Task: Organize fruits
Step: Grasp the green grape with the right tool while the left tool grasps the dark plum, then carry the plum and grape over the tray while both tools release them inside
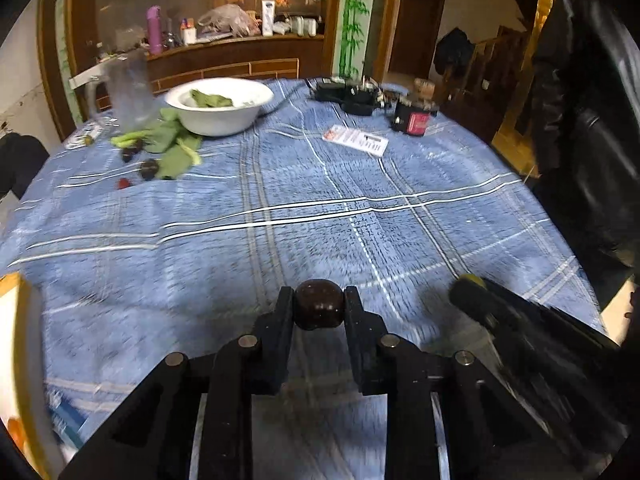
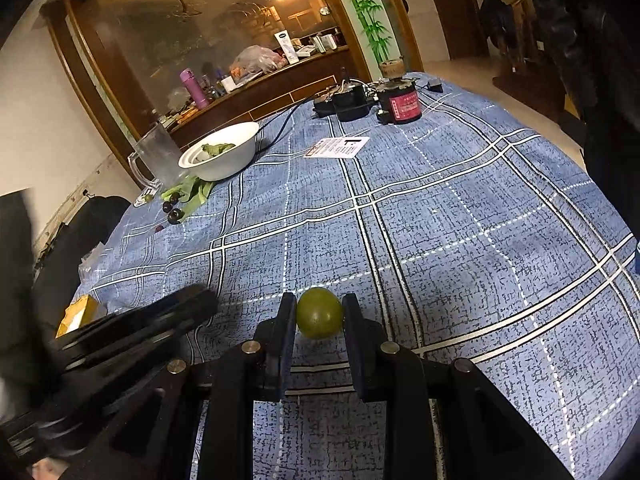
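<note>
Here, above the blue checked cloth of the worktop [image 2: 460,208], your left hand-held gripper [image 1: 319,309] pinches a dark round fruit [image 1: 319,309] while your right hand-held gripper [image 2: 319,314] clamps a green fruit [image 2: 319,314], with more dark fruits [image 2: 175,215] lying by the white bowl [image 2: 224,160] far across.

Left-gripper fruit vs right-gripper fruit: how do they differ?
Colour: the left gripper holds a dark brown-red fruit; the right gripper holds a green fruit.
Surface: the dark fruit is glossy with a highlight; the green fruit looks more matte.
Sharpness: the left wrist view is motion-blurred; the right wrist view is crisp.
Shared: both are small, round, and clamped between the fingers near their tips, above the blue checked tablecloth.
</note>
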